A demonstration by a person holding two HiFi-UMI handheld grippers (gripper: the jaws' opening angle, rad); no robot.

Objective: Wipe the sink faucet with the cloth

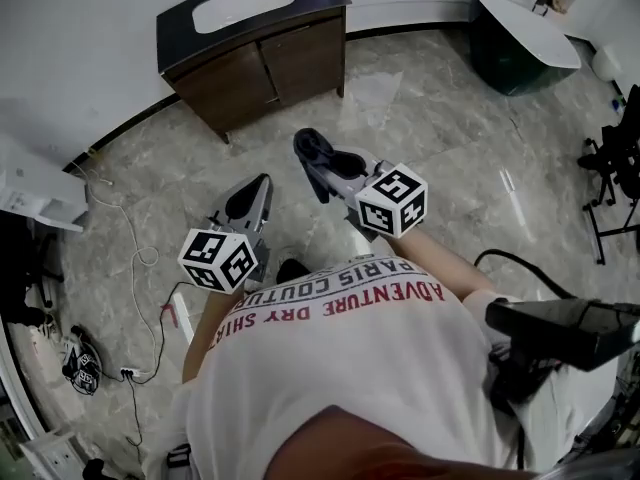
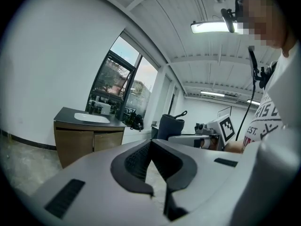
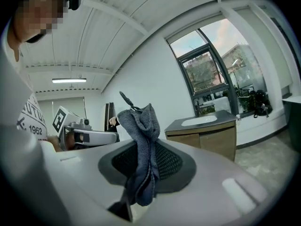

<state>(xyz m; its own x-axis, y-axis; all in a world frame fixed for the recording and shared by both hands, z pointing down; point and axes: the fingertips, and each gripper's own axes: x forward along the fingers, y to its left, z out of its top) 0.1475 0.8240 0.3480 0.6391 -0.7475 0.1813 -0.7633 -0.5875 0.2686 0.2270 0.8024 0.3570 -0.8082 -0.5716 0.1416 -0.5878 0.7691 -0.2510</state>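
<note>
Floor (image 1: pixel 430 118) of grey marble fills my head view. Vanity cabinet (image 1: pixel 262 58) stands well ahead of me against the wall, with the white sink (image 1: pixel 243 5) set in its top. My left gripper (image 2: pixel 150 144) has its jaws pressed together on nothing. My right gripper (image 3: pixel 140 145) is clenched on the grey cloth (image 3: pixel 141 121), which is bunched upright and well apart from the sink.

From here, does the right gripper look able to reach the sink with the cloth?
Probably not yet. The right gripper, shut on the cloth, sits near the body, with a stretch of floor between it and the sink. Nothing blocks the path; stepping closer should do.
</note>
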